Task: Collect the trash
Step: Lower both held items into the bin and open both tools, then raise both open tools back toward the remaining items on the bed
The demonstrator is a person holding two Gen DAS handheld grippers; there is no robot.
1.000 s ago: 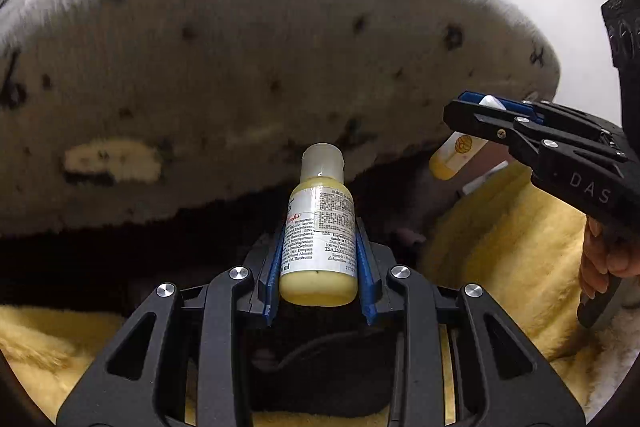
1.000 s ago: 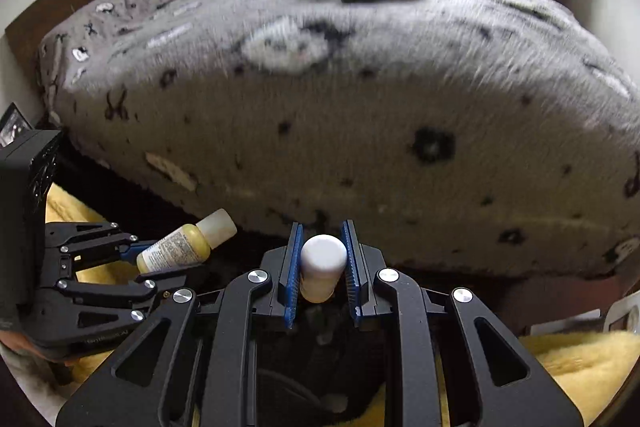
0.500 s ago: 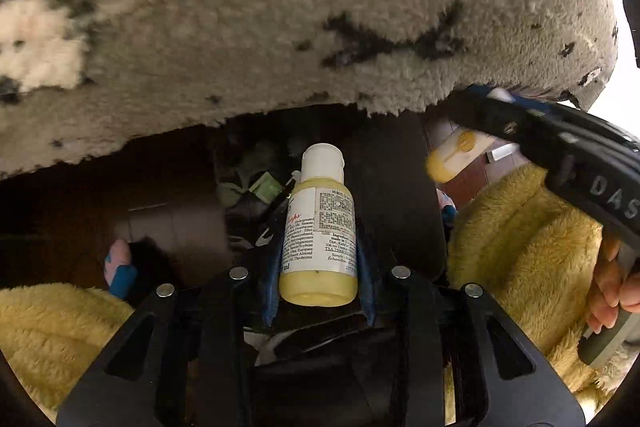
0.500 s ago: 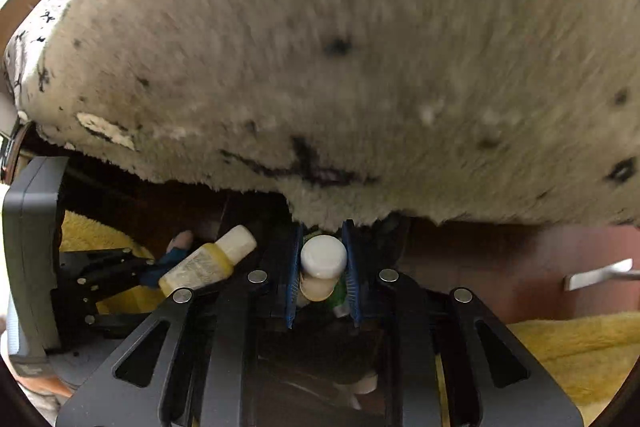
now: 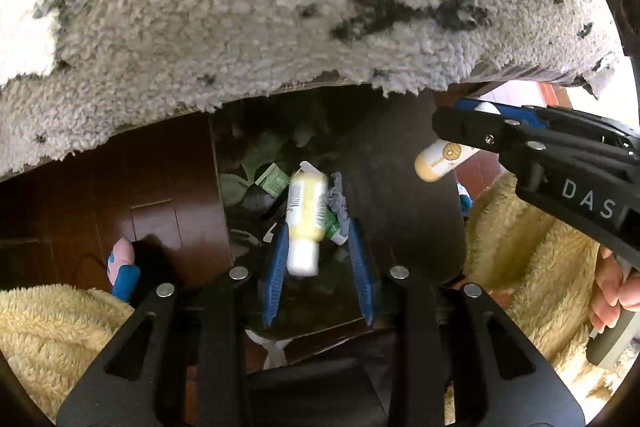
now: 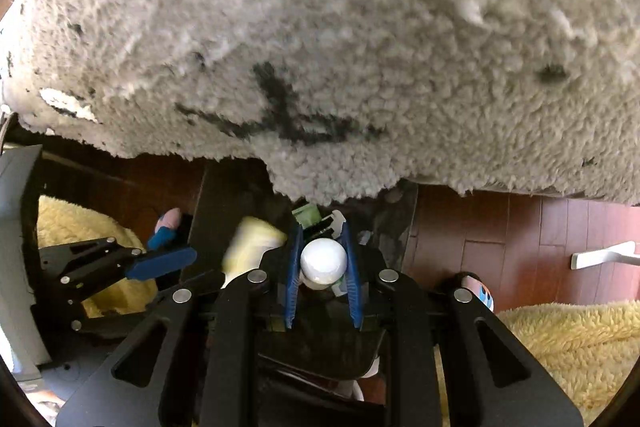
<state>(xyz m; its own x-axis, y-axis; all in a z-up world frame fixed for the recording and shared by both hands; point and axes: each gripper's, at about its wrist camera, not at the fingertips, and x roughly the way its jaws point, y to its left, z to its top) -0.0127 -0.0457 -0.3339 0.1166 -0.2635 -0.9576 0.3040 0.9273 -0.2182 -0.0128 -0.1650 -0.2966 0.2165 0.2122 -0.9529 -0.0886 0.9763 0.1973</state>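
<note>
The left gripper (image 5: 318,225) is seen with pads spread wide; a blurred yellow bottle (image 5: 306,211) is caught loose between them, at frame centre above the dark bin (image 5: 404,195). The right gripper (image 6: 322,229) is clamped on a white-capped bottle (image 6: 323,259) at lower centre, under the fleece blanket (image 6: 320,27).

Wood floor (image 6: 500,227) (dark bin (image 5: 400,187) on it).

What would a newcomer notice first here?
A blurred yellow bottle hangs loose between the left gripper's open pads, over a dark bin of rubbish. The right gripper beside it pinches a white-capped bottle. A shaggy grey blanket fills the top of both views.
</note>
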